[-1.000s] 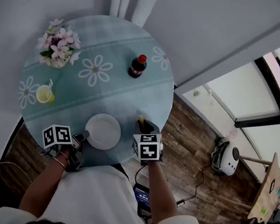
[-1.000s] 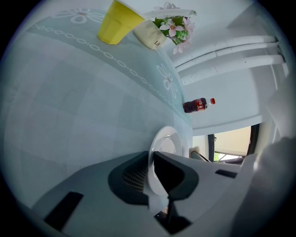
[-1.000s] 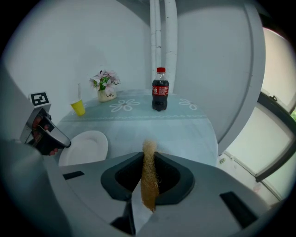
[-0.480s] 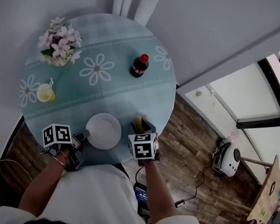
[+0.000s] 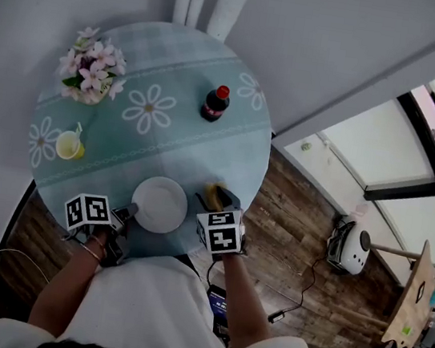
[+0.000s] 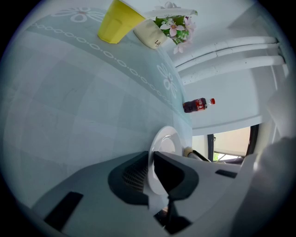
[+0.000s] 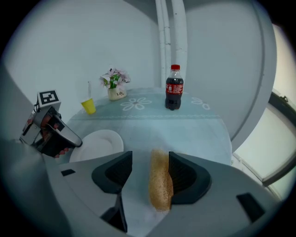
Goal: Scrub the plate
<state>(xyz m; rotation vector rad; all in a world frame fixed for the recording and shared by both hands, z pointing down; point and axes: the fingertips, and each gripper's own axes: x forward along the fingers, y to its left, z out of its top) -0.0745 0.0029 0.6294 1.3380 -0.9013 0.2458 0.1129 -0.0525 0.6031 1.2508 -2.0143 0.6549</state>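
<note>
The white plate (image 5: pixel 159 204) sits at the near edge of the round counter (image 5: pixel 167 133). The left gripper (image 5: pixel 127 212) has its fingers (image 6: pixel 175 175) clenched on the plate's rim, one on each face (in the left gripper view the rim runs straight between them). Just to the plate's right, the right gripper (image 7: pixel 150 172) has its fingers (image 7: pixel 187 178) spreading apart around a yellowish-brown sponge (image 7: pixel 160 183). The sponge lies on the counter between them, close against one finger and clear of the other, so nothing squeezes it. Sponge and plate are near each other but apart. Farther back on the counter stand a dark bottle with a red cap (image 5: pixel 214 102), a yellow cup (image 5: pixel 69 145) and a small pot of pink flowers (image 5: pixel 92 69), all well apart from the plate.
</note>
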